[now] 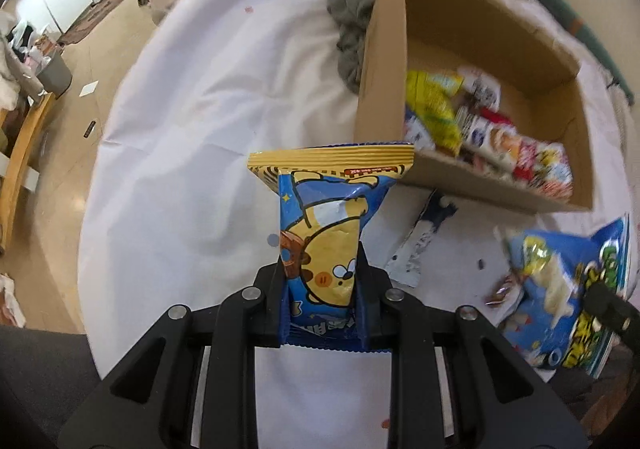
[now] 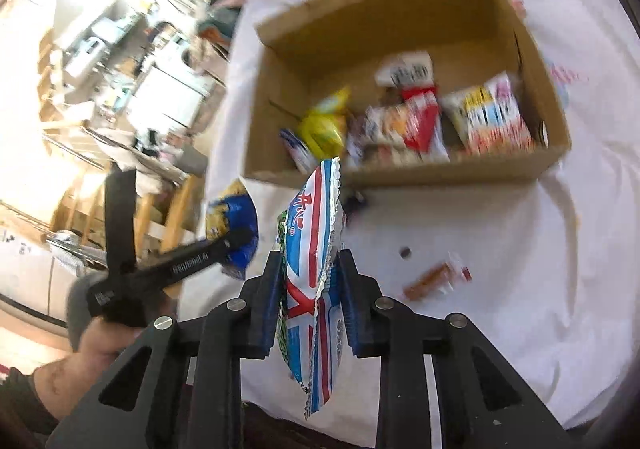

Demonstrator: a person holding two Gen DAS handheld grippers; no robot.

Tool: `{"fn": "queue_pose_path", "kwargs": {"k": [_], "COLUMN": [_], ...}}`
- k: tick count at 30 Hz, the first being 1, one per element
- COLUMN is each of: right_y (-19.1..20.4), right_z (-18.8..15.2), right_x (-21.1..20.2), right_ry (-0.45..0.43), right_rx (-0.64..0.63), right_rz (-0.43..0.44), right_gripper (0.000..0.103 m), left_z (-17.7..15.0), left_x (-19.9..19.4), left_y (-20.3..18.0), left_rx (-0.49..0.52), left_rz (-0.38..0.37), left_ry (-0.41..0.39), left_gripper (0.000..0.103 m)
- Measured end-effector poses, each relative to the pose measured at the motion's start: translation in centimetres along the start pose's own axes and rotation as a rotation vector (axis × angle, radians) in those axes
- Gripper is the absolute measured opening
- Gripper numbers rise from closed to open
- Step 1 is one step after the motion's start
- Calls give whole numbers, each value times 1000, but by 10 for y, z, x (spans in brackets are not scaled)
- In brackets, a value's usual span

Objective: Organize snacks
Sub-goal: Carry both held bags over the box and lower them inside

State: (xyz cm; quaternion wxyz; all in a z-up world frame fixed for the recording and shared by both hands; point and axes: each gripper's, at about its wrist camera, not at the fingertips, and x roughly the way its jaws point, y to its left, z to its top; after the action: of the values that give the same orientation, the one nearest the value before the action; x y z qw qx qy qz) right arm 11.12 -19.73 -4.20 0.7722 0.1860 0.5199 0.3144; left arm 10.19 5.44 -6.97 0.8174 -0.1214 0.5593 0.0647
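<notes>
My left gripper [image 1: 320,263] is shut on a blue and yellow snack packet [image 1: 324,217] with a cartoon print, held upright above the white cloth. An open cardboard box [image 1: 384,69] stands just beyond it to the right, with several snack packs [image 1: 492,145] lying along its near side. My right gripper [image 2: 310,261] is shut on a blue, red and white snack bag [image 2: 316,245], held edge-up in front of the box [image 2: 400,175]. That bag [image 1: 560,289] also shows at the lower right of the left wrist view. The left gripper [image 2: 240,237] with its packet [image 2: 232,217] appears left of the bag.
A white cloth [image 1: 200,129] covers the table, whose edge drops to the floor on the left. A grey rag [image 1: 352,29] lies behind the box. A torn wrapper [image 1: 420,245] and a small orange stick snack [image 2: 436,277] lie in front of the box. A hand [image 2: 100,353] holds the left gripper.
</notes>
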Motion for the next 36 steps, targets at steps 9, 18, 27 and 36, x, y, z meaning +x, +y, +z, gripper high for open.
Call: {"fn": "queue_pose_path", "kwargs": {"k": [9,18,27,36], "right_y": [11,-26,-65,-65], "right_z": [42,90,105,101], "right_x": [-51,-68,-39,-19], "right_ry": [-215,-334,-283,-230], "right_rx": [-8,118,208,205], "right_rz": [60,-34,-56,-57], "right_gripper": [28,28,28,30], "left_z": [27,75,96,100], "left_x": [-55,-73,-52,-28], "left_y": [-10,-46,-77,-95], "left_rx": [33,136,203,265], "left_rz": [22,26,18,-13], "left_ry": [-147,-207,-217,-209], "left_gripper": [21,21,21,21]}}
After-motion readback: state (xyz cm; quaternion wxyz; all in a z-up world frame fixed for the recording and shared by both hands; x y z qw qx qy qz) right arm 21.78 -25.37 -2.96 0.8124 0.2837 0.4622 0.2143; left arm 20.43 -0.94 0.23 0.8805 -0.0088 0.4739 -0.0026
